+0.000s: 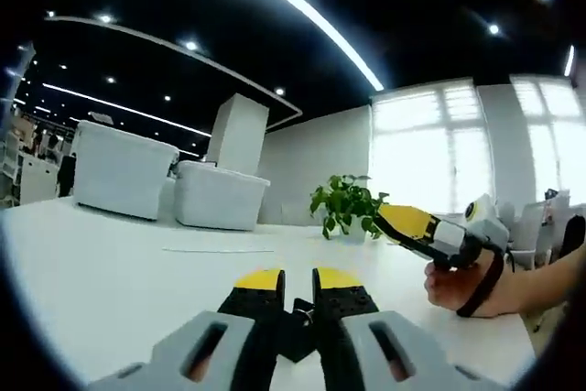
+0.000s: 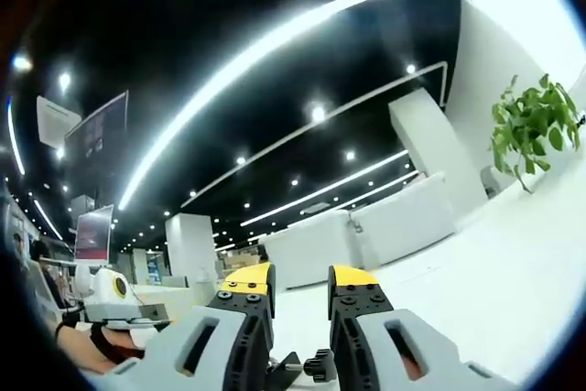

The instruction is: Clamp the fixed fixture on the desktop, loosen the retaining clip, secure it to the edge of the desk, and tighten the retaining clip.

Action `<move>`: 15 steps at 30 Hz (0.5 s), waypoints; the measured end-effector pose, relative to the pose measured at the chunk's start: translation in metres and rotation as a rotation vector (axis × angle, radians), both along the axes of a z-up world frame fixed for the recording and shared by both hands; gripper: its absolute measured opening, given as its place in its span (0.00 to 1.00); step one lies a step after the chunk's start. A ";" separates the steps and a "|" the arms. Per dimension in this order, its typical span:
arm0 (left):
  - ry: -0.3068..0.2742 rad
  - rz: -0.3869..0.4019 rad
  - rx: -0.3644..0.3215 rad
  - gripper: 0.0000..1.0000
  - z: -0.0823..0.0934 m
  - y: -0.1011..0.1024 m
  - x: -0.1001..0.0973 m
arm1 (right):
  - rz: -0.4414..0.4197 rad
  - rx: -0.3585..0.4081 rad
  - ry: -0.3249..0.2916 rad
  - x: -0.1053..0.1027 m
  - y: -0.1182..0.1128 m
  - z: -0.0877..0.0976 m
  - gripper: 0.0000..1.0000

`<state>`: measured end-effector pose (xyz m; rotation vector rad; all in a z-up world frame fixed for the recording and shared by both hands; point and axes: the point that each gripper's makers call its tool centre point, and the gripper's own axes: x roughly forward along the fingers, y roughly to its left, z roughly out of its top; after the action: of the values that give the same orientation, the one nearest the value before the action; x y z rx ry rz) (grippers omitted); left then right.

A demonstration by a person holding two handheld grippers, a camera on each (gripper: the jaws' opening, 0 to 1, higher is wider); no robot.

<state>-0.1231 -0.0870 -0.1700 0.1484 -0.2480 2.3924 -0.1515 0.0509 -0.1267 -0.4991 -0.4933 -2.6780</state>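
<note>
Fingers (image 1: 258,304) of the left gripper (image 1: 298,283) stand close together with only a narrow slot between their yellow-capped tips, and a small black part of the fixture (image 1: 298,322) sits wedged low in that slot, so the jaws look clenched on it. That dark piece lies near the front edge of the white desk (image 1: 110,272), close under the camera, and most of it is hidden by the jaws.

In the right gripper view, the right gripper (image 2: 300,283) has its fingers (image 2: 245,313) a little apart, with a clear gap between the yellow tips. Low in that gap a black knurled knob on a thin screw (image 2: 311,365) shows, just beside the inner face of the right-hand jaw; whether the jaws touch it cannot be told.

In the left gripper view, the right gripper (image 1: 389,217) comes in at the right side of the desk, held by a person's hand (image 1: 458,286) with a black strap around it. In the right gripper view, the left gripper's white body (image 2: 114,299) and a strapped wrist appear at the lower left.

Farther back on the desk stand two white boxes (image 1: 160,180) toward the far left, and a small green potted plant (image 1: 348,206) near the far edge. Bright windows (image 1: 458,148) fill the wall behind the plant, and long light strips (image 1: 302,11) cross the dark ceiling.
</note>
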 end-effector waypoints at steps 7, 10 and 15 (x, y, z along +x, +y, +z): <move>-0.041 0.006 -0.018 0.16 -0.008 -0.004 -0.014 | -0.006 -0.004 -0.005 -0.004 0.003 -0.001 0.22; -0.049 0.017 -0.024 0.16 -0.009 -0.004 -0.018 | -0.006 -0.003 -0.006 -0.006 0.003 -0.001 0.22; -0.062 0.035 -0.097 0.17 -0.019 0.000 -0.022 | -0.007 -0.005 -0.008 -0.009 0.005 -0.002 0.22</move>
<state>-0.1447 -0.0866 -0.1886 0.0336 -0.1590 2.4410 -0.1600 0.0558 -0.1285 -0.4927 -0.5016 -2.6870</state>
